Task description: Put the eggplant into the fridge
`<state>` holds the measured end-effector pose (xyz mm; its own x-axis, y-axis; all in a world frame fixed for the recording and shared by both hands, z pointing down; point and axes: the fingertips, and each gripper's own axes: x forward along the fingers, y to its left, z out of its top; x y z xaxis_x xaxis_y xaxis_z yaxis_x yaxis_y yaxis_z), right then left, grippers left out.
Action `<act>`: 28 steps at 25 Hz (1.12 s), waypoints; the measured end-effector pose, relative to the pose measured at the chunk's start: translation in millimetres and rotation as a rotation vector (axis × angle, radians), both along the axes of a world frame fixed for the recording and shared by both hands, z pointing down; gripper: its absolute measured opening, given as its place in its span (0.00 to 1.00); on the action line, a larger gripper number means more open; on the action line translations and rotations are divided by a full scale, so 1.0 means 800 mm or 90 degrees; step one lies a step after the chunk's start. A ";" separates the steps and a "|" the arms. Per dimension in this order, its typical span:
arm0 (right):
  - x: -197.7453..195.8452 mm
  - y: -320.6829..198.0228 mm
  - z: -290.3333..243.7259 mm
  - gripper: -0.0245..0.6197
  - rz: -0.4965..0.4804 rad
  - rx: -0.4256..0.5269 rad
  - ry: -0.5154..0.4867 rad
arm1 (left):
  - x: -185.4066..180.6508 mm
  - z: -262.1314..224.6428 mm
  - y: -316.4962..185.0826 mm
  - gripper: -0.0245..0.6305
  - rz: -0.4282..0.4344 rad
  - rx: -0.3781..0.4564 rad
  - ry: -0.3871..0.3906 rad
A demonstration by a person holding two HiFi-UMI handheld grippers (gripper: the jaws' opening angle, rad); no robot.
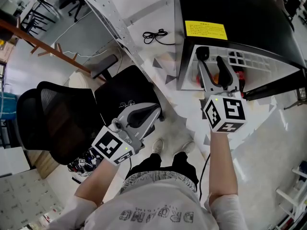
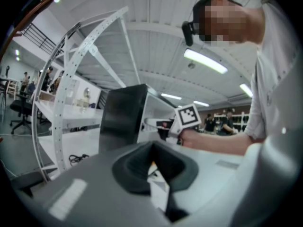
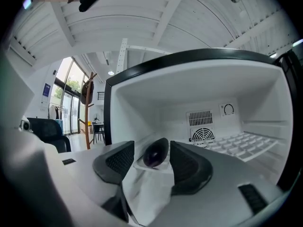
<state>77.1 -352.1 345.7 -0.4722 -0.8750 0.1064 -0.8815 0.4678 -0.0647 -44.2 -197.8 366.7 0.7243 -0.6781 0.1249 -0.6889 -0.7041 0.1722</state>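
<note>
The small black fridge (image 1: pixel 240 13) stands open in front of me, its white inside (image 3: pixel 156 108) filling the right gripper view. A dark purple eggplant (image 3: pixel 155 153) lies on the fridge's white floor, and in the head view it shows as a dark rounded shape (image 1: pixel 202 53). My right gripper (image 3: pixel 151 151) reaches into the fridge (image 1: pixel 211 61); its jaws stand open on either side of the eggplant, with gaps showing. My left gripper (image 1: pixel 151 110) hangs low at the left over a chair, shut on nothing (image 2: pixel 154 167).
A black mesh office chair (image 1: pixel 53 123) stands at my left. A perforated metal frame (image 1: pixel 110 18) and a black cable (image 1: pixel 154 35) are on the floor left of the fridge. A white ribbed shelf (image 3: pixel 241 143) and a fan vent (image 3: pixel 202 136) sit deep inside.
</note>
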 end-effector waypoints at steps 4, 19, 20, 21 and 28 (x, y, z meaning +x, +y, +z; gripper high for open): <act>0.004 0.016 -0.009 0.36 -0.004 0.006 -0.001 | 0.002 -0.007 0.003 0.05 0.005 0.008 0.003; 0.011 0.087 -0.032 0.20 -0.023 0.021 0.012 | 0.012 -0.028 0.023 0.05 0.031 0.042 0.018; 0.011 0.093 -0.033 0.19 -0.026 0.021 0.014 | 0.012 -0.029 0.023 0.05 0.033 0.044 0.018; 0.012 0.098 -0.034 0.18 -0.027 0.020 0.015 | 0.012 -0.031 0.024 0.05 0.035 0.046 0.019; 0.021 0.127 -0.029 0.10 -0.024 0.013 0.014 | 0.010 -0.039 0.033 0.05 0.046 0.058 0.019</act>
